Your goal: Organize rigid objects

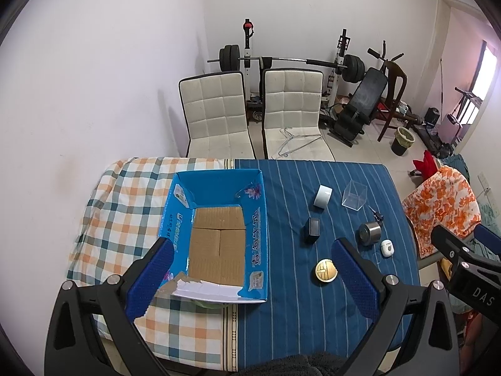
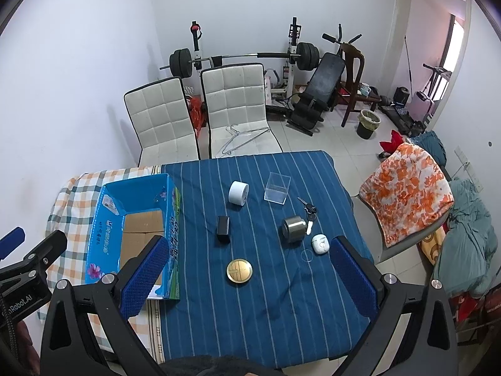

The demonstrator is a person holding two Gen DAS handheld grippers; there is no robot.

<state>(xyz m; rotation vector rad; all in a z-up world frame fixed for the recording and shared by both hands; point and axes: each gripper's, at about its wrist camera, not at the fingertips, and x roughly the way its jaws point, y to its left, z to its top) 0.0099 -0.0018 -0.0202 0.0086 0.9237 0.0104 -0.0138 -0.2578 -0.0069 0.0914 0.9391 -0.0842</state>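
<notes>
An open blue cardboard box sits on the left of the table, empty, with my open left gripper hovering over its near edge. On the blue striped cloth lie a white tape roll, a clear plastic cube, a small black box, a metal cylinder, keys, a white earbud case and a round gold tin. My right gripper hangs open above the tin, holding nothing.
Two white padded chairs stand at the table's far side, one with a wire hanger on it. A chair draped in orange floral cloth stands to the right. Weight-lifting gear fills the back of the room.
</notes>
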